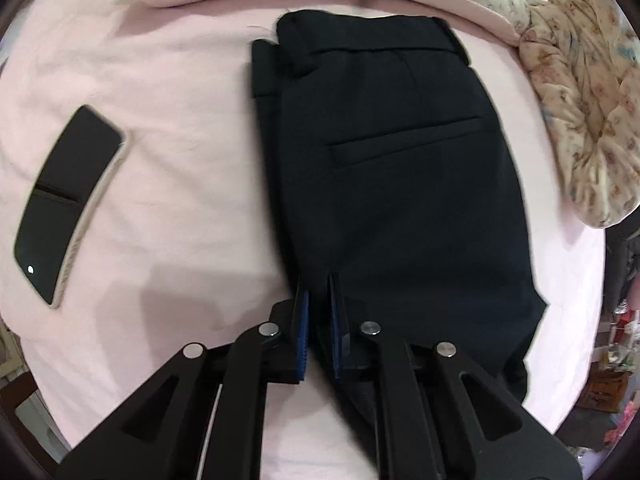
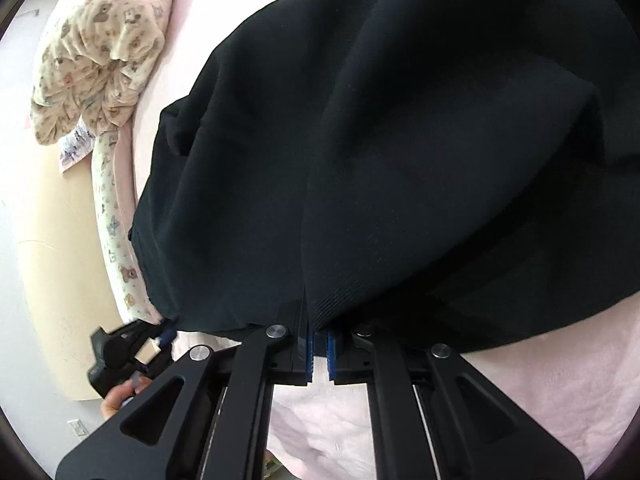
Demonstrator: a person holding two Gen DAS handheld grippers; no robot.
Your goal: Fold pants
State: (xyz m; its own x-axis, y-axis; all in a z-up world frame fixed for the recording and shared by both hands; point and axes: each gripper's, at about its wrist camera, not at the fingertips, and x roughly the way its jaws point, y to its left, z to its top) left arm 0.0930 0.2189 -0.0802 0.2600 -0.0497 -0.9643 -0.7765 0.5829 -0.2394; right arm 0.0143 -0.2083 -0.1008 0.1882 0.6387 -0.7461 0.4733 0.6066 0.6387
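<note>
Left fingers [image 1: 304, 320] slightly parted at pants [image 1: 384, 184] edge; right fingers [image 2: 331, 354] pinching pants hem.

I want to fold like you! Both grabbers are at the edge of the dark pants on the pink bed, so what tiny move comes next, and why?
Probably let go. The pants already lie doubled on the bed, waistband up top, while the right gripper pinches the near edge and the left gripper sits there with a small gap.
</note>
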